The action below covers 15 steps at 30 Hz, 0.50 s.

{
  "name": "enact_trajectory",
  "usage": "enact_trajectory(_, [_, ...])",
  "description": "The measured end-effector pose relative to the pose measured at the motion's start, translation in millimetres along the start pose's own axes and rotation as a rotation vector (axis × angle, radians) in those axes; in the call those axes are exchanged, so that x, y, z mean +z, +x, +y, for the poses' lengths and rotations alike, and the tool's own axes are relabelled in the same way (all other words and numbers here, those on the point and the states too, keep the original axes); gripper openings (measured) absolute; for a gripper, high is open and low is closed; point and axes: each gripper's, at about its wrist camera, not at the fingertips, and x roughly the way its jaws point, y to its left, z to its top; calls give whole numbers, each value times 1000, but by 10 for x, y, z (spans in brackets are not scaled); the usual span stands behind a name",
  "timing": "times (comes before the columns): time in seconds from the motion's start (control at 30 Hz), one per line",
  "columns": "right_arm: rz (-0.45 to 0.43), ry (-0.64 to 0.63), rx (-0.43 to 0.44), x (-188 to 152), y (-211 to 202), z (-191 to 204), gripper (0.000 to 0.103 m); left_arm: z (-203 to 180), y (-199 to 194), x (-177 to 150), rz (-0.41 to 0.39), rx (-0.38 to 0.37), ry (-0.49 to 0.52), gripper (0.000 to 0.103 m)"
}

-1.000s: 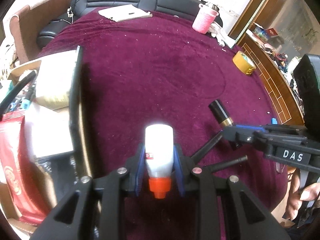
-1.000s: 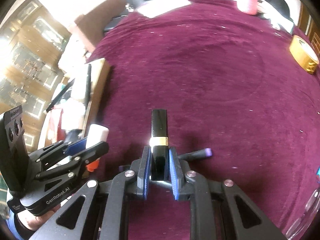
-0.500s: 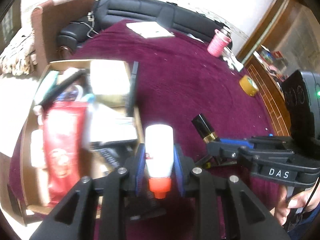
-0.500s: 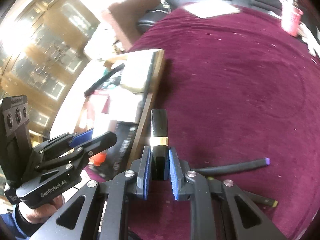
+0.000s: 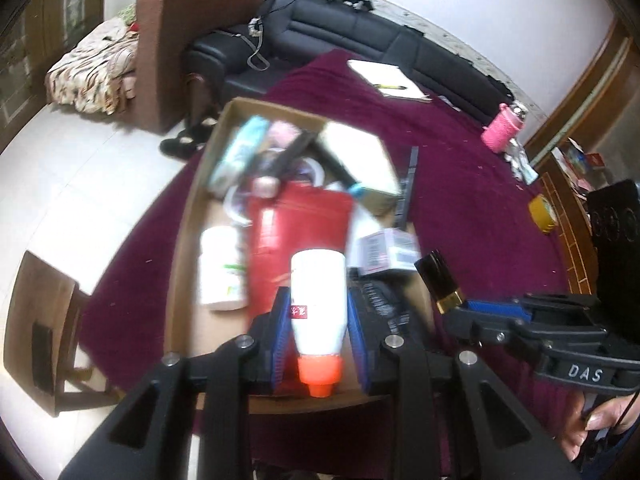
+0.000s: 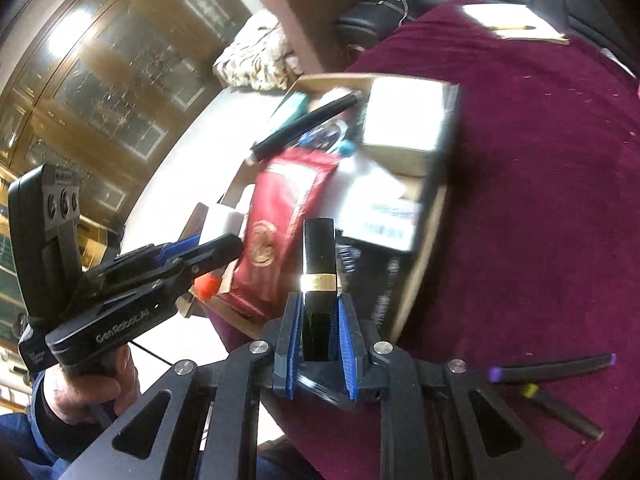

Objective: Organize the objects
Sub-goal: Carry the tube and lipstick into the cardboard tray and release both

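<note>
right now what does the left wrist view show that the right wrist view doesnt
Only the left wrist view shows the pink cup, the yellow tape roll and a white bottle lying in the cardboard box.

Only the right wrist view shows two dark pens on the maroon cloth and the glass cabinet.

Both show the box, its red pouch, the left gripper clamping the orange-capped glue bottle, and the right gripper clamping the black-and-gold tube.

Cardboard box (image 5: 188,240) at the table edge, crowded: red pouch (image 5: 296,232), white jar (image 5: 222,268), cream carton (image 5: 356,156) and black tube (image 6: 304,128) cover most of its floor, leaving bare cardboard only along the near left wall. To its right, the maroon tablecloth (image 5: 472,208) lies open as far as the yellow tape roll (image 5: 542,213). Two black pens (image 6: 552,380) lie on the cloth near the right gripper.
</note>
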Motion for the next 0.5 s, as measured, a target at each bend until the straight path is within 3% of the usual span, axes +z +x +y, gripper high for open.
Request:
enact_trajectory(0.2, [37, 7, -10, 63, 261, 49, 20, 278, 109, 1, 39, 22, -19, 26])
enact_trajectory(0.5, [65, 25, -24, 76, 478, 54, 20, 358, 251, -28, 76, 21, -4, 26])
